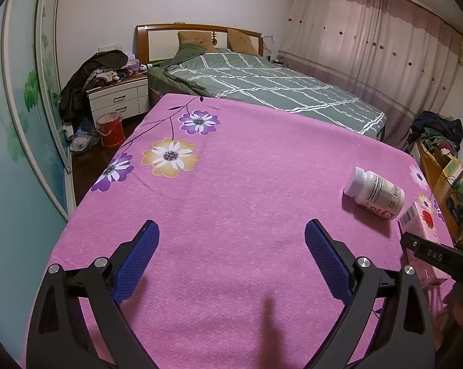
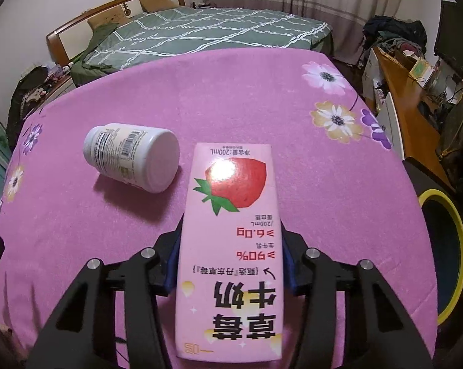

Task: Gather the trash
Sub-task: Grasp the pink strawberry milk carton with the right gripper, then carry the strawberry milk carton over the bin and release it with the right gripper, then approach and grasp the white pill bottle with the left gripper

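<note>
Two pieces of trash on the pink flowered surface (image 2: 262, 98): a strawberry milk carton (image 2: 231, 230) and a white pill bottle (image 2: 133, 160) lying on its side just beside it, not touching as far as the right wrist view shows.

Right gripper (image 2: 231, 264): pinching the carton across its narrow sides, blue pads pressed to both long edges at about mid-length. Carton points forward along the fingers, print upside down to the camera. Whether it rests on the surface or is lifted clear, cannot tell.

Left gripper (image 1: 231, 258): spread wide, nothing between the fingers, hovering over bare cloth. Bottle (image 1: 374, 193) is ahead and to its right; carton's end (image 1: 420, 224) shows past the other gripper's black finger.

Handling, judged:
- Carton is a small drink box, likely light, more so if empty. Thin card walls will dent under a hard squeeze; the side-to-side grip looks right, pressure kept modest.
- Bottle is rigid plastic, smooth, round. Lying down, it will probably roll if nudged. Best taken across the body at the label, fingers square to its long axis, not at the narrower cap.

Yellow-rimmed bin (image 2: 443, 255) sits off the surface's right edge, a likely drop point.
</note>
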`<control>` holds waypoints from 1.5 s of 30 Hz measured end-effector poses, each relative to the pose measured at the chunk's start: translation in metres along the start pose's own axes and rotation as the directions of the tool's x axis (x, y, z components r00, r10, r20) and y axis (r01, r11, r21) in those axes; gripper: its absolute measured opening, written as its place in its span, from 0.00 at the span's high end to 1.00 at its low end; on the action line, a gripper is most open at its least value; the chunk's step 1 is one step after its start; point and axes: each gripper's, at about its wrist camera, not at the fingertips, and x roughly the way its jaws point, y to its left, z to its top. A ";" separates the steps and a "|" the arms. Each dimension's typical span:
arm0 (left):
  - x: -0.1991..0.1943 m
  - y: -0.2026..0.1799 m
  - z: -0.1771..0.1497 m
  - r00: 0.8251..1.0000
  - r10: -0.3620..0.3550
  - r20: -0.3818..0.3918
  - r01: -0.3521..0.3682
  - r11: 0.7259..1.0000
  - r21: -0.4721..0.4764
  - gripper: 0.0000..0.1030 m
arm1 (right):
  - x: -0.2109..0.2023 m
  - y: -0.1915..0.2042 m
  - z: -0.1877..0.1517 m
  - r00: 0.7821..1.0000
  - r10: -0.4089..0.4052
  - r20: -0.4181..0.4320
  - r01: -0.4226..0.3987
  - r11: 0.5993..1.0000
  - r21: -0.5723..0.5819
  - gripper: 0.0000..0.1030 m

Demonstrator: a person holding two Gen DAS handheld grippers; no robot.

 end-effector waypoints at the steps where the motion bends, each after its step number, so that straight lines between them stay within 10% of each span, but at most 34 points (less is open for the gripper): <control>1: 0.000 0.000 0.000 1.000 0.000 -0.001 0.000 1.000 0.000 0.08 | -0.004 -0.003 -0.002 1.000 0.006 0.006 -0.006 1.000 0.000 0.53; 18: -0.004 -0.004 0.000 1.000 -0.002 0.008 0.002 1.000 0.016 0.08 | -0.075 -0.133 -0.028 0.986 -0.091 0.139 0.066 0.982 0.175 0.53; 32: -0.003 -0.006 0.000 1.000 -0.001 -0.001 0.002 1.000 0.023 0.08 | -0.048 -0.278 -0.051 0.960 -0.280 0.020 0.250 0.883 0.397 0.50; 45: 0.004 -0.022 -0.001 0.999 -0.041 -0.036 0.044 0.996 0.074 0.08 | -0.054 -0.201 -0.044 0.963 -0.171 0.210 0.119 0.963 0.240 0.45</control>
